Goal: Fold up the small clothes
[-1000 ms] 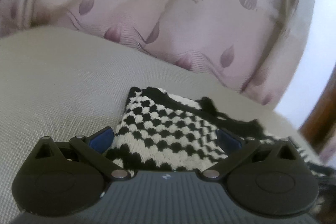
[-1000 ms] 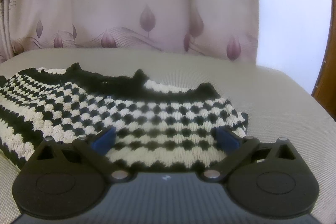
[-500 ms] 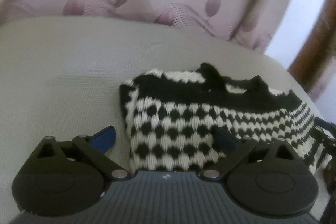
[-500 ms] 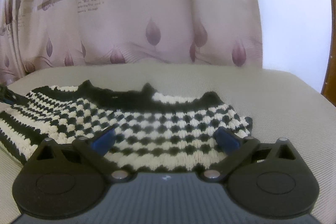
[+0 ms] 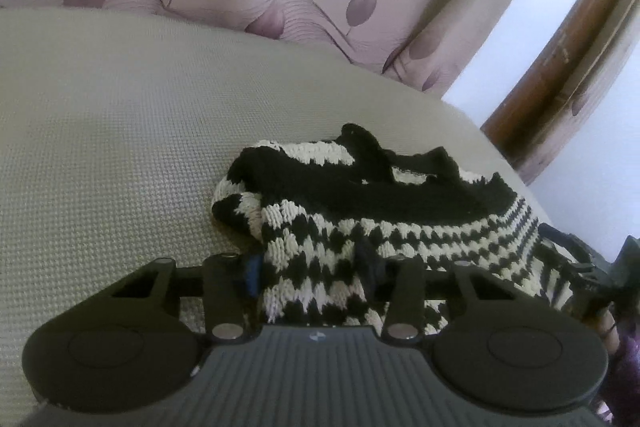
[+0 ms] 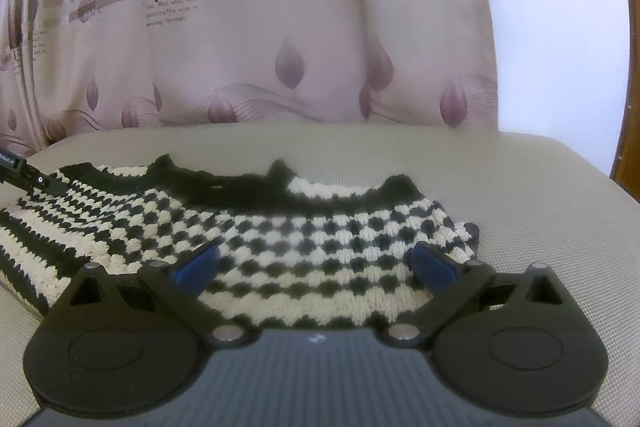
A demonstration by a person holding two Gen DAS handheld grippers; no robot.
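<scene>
A small black-and-white checked knit garment (image 6: 304,227) lies on a beige cushion (image 6: 520,187). In the left wrist view my left gripper (image 5: 312,271) is shut on the garment's (image 5: 360,219) left edge, bunching the knit between its blue pads. In the right wrist view my right gripper (image 6: 316,263) is open, low over the garment's near hem with one blue pad (image 6: 198,267) on each side of it. The left gripper's tip (image 6: 24,173) shows at the far left of the right wrist view.
A pink curtain with a leaf print (image 6: 280,47) hangs behind the cushion. A brown wooden frame (image 5: 560,59) and white wall stand at the right. The cushion (image 5: 100,147) stretches left of the garment.
My left gripper has swung right and closed its jaws on the garment's left edge, lifting and bunching it. My right gripper has stayed open and barely moved.
</scene>
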